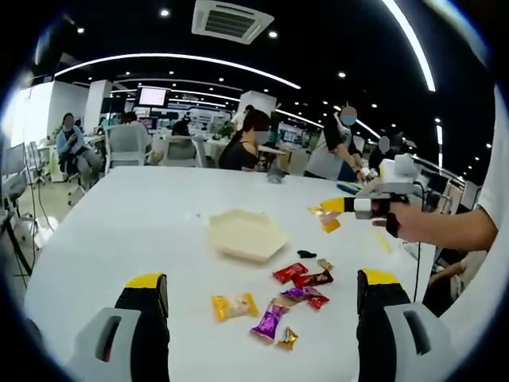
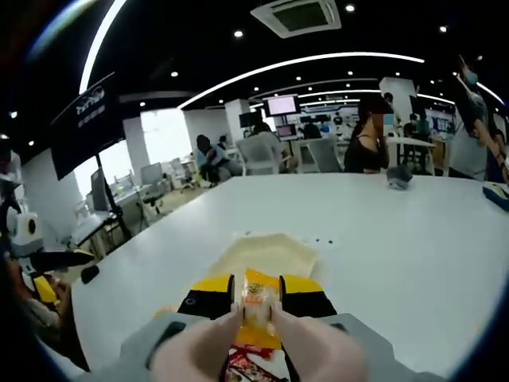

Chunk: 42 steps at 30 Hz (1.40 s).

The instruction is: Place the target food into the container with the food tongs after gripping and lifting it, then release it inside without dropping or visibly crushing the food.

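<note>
A cream hexagonal container sits mid-table, and in the right gripper view the container lies just beyond my right jaws. My right gripper is shut on an orange-yellow wrapped snack, held in the air. From the left gripper view the right gripper hovers right of the container with the wrapped snack hanging from its tips. My left gripper stands open above the near table, with nothing between its jaws. Several wrapped candies lie scattered ahead of it.
The white table stretches wide to the left and back. A yellow-wrapped snack and a purple one lie nearest my left jaws. A person's hand holds the right gripper. People sit at desks beyond the table's far edge.
</note>
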Tool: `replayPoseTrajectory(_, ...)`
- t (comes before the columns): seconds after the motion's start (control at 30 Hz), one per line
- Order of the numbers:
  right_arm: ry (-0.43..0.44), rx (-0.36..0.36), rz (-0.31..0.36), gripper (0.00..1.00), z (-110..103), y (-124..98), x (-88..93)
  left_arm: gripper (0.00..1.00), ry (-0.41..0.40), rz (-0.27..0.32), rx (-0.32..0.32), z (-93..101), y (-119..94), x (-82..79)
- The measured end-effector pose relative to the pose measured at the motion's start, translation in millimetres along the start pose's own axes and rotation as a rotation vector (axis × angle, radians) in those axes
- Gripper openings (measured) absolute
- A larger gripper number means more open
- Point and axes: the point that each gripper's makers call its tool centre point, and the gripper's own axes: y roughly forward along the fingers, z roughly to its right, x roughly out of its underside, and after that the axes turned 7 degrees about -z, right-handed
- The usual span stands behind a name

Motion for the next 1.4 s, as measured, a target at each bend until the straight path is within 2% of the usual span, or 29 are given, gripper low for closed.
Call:
replayPoseTrajectory(0.43,-0.027,-0.04,-0.008,0.21,-7.9,21.7,-12.0,0.99,-0.016,0.003,-0.02,-11.7,1.4,-4.1)
replayPoseTrajectory(0.7,-0.042,-0.049,-0.027,0.21,-13.4,35.3,-10.8,0.99,-0.011,0.008,-0.025,-17.5,-1.1,-8.6)
replayPoseTrajectory(0.97,-0.05,-0.052,-0.051,0.21,-12.6,52.3,-9.8,0.99,-0.018,-0.008,-0.034,-28.9,-3.0,-4.6)
replayPoseTrajectory(1.4,-0.076,-0.039,-0.057,0.21,-6.2,77.8,-18.5,0.99,-0.04,-0.032,-0.028,-34.7,-1.1,7.5)
